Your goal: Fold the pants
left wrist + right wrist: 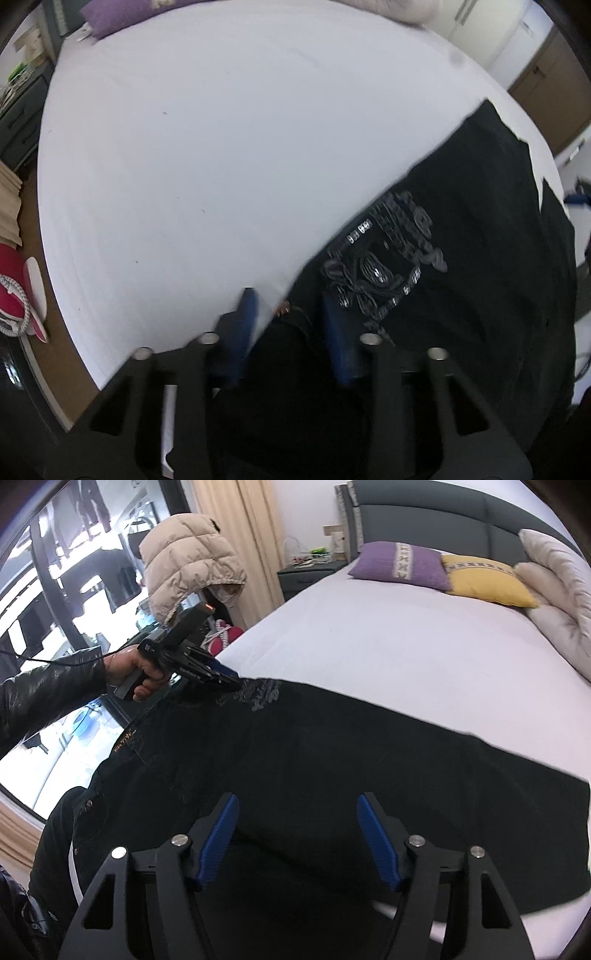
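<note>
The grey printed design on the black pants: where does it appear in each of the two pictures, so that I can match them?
Left wrist view: the grey printed design lies right of centre, just above the left gripper.
Right wrist view: it sits left of centre, small, at the tip of the left gripper, near the pants' far edge.
Shared landmark: the purple pillow on the white bed.

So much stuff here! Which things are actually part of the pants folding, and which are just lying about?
Part of the job:
- black denim pants with grey print
- left hand-held gripper
- right hand-held gripper
- white-sheeted bed, the work surface

Just lying about:
- purple cushion
- yellow cushion
- cream duvet
- beige puffer jacket
</note>
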`<state>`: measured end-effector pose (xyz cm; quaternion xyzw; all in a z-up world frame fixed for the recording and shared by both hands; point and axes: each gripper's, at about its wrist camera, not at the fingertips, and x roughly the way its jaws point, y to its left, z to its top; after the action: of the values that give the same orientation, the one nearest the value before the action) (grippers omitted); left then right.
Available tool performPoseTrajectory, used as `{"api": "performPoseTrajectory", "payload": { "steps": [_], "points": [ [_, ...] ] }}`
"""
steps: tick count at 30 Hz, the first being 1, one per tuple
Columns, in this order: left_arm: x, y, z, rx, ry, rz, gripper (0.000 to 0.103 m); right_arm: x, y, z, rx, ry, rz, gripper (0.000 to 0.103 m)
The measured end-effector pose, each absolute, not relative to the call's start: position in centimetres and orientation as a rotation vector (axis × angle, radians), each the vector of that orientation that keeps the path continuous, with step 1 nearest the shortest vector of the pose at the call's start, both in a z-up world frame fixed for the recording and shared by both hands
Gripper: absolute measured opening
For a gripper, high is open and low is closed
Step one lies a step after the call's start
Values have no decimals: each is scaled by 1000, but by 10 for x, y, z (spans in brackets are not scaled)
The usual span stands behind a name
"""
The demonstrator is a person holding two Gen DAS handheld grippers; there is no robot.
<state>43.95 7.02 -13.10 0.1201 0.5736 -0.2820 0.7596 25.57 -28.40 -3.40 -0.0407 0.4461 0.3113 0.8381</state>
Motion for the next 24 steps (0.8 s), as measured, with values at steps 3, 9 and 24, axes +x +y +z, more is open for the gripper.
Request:
{"api": "performPoseTrajectory", "payload": {
  "steps": [3,9,24],
  "points": [
    [436,62,-128,330,1246,-612,9,276,-273,-34,-121,948,676,65],
    [406,61,-109,364,1114,-576,8,316,-242,-29,-238,958,729,55],
    [325,85,-55,367,896,-583,8,399,-169,-70,-622,1074,758,53]
  ]
}}
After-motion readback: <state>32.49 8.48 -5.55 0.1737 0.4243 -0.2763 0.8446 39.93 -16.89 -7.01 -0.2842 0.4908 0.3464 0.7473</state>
